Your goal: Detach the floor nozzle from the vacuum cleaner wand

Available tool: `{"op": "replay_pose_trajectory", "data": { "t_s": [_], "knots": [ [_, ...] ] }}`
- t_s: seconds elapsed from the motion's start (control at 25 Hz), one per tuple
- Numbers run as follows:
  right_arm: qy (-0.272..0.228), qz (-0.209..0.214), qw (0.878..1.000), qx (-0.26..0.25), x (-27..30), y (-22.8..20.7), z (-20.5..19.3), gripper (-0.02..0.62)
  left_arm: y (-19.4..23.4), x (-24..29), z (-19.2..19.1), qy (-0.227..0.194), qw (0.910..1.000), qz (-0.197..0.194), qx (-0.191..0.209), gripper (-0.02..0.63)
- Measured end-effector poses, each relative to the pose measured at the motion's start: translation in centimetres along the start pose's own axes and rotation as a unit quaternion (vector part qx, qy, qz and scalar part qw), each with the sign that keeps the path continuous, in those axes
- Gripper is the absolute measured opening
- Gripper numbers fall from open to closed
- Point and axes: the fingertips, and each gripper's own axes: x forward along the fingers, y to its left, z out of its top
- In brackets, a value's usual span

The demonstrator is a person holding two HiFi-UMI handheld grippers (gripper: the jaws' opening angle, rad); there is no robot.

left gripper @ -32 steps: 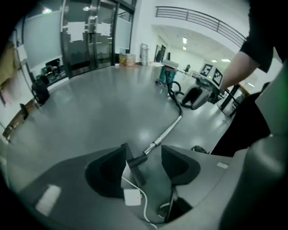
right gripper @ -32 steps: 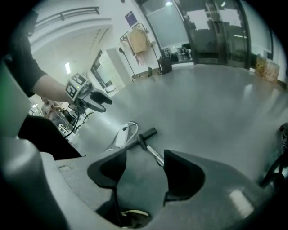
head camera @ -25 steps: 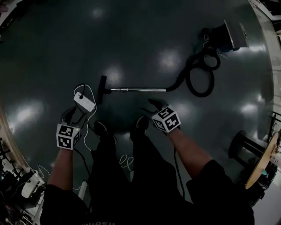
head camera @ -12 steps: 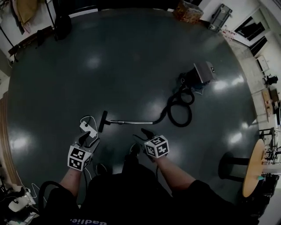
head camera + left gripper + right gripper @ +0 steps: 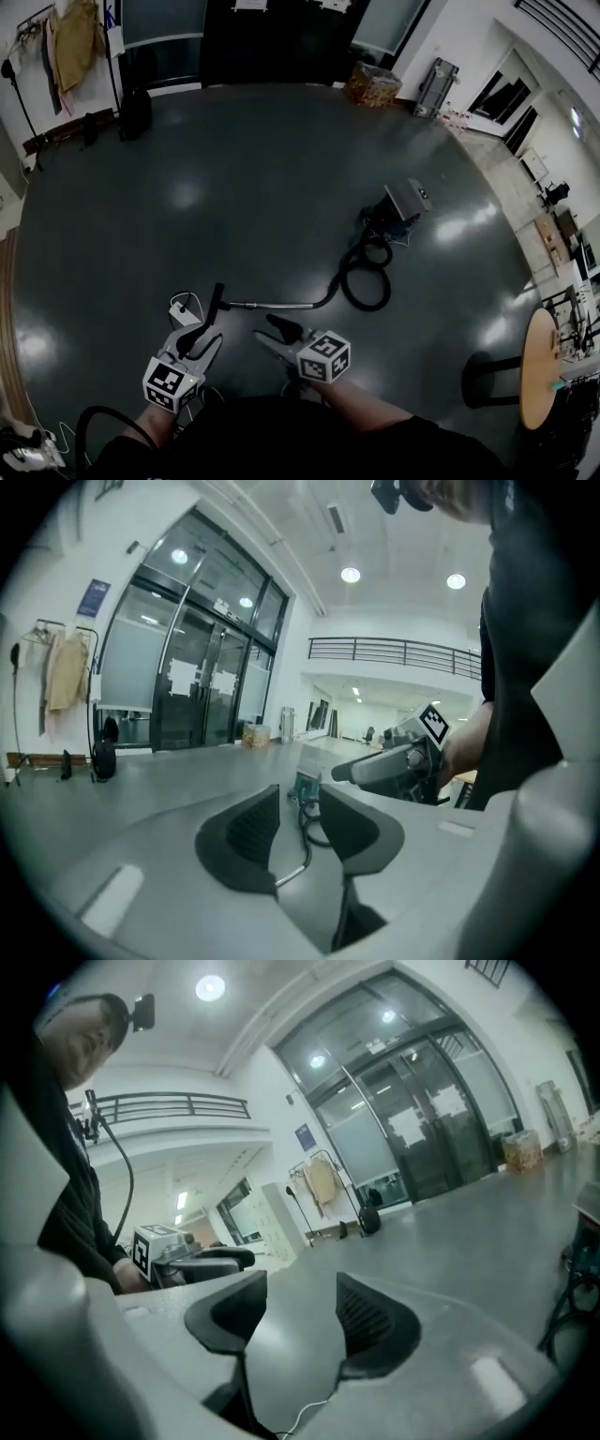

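Lying just beyond empty left tongs (image 5: 202, 339) and right tongs (image 5: 266, 330), spread though just narrowing, is the floor nozzle (image 5: 217, 305).

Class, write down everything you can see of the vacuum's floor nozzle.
The floor nozzle is a slim dark bar, plastic by its look, lying flat on the glossy dark floor, joined crosswise to the end of the silvery wand. A white power strip lies close beside it; contact between them cannot be told.

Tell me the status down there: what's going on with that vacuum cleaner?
Left tool, right tool: empty, jaws apart, just been closing. Floor nozzle still on wand, lying on floor, untouched. White power strip beside nozzle, near left tool.
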Motion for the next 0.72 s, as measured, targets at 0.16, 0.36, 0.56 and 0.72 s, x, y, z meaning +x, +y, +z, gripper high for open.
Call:
{"op": "replay_pose_trajectory", "data": {
  "t_s": [0.16, 0.36, 0.56, 0.72],
  "knots": [
    [-0.047, 0.05, 0.998, -0.01, -3.1, 2.1, 2.9, 0.178, -3.2, 0.2, 4.0, -0.05, 0.9987, 0.01, -0.004, 0.09],
    [-0.081, 0.078, 0.993, -0.037, -8.0, 3.5, 3.9, 0.096, -8.6, 1.4, 7.8, -0.094, 0.9955, -0.006, 0.008, 0.03],
    [-0.118, 0.087, 0.987, -0.061, -10.8, 4.9, 4.7, 0.002, -12.8, 1.3, 9.5, -0.121, 0.9913, -0.033, 0.041, -0.005],
    [-0.137, 0.083, 0.984, -0.075, -11.6, 5.8, 5.1, 0.002, -14.2, 1.3, 9.6, -0.124, 0.9902, -0.043, 0.048, -0.003]
  ]
}}
